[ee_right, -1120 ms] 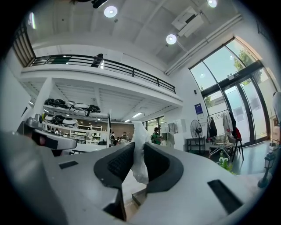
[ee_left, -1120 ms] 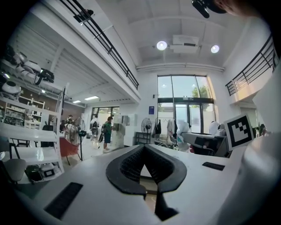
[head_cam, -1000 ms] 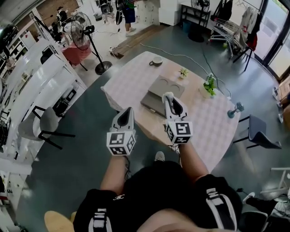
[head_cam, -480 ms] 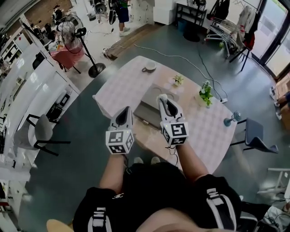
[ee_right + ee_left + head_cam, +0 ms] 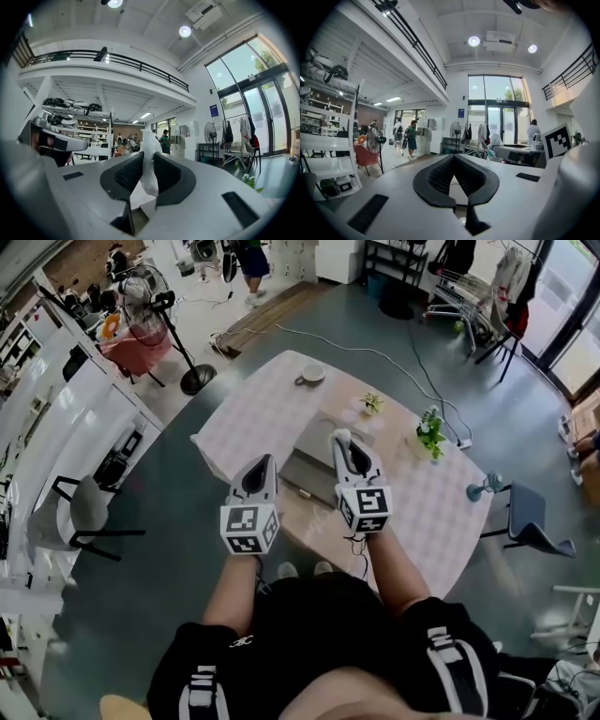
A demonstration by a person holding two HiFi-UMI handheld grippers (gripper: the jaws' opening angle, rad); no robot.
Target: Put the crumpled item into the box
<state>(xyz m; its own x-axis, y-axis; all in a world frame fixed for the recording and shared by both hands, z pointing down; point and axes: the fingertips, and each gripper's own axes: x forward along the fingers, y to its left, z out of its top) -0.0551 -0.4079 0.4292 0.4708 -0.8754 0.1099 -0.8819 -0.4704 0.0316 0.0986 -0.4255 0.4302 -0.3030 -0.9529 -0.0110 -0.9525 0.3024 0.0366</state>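
While the person stands at the near edge of the tabletop point(image 5: 251, 413), both arms are out in front, one tool in each hand. Look at the right tool point(image 5: 345, 442): its dark pads are clamped on the crumpled item point(image 5: 149, 174), a white, tissue-like wad pinched upright between them, with its top poking out past the tips and its lower end hanging down towards the tool's body. From the head view, that tool's tip sits over the grey box point(image 5: 307, 457), which lies open in the middle of the pink checked cloth. So the wad is up in the jaws above the box and not in it; how high above, I can't tell from here.

Over on the left, the left tool point(image 5: 263, 463) has its jaws together at the tips with nothing between them. It's held over the near left side of the tabletop, just beside the box's left end and well apart from the wad.

Further back on the cloth, a cup on a saucer point(image 5: 312, 375) sits near the far edge. A small potted plant point(image 5: 372, 402) stands beyond the box, and a larger green plant point(image 5: 430, 432) is off to the right. A standing fan point(image 5: 155, 306) is on the floor at the far left.
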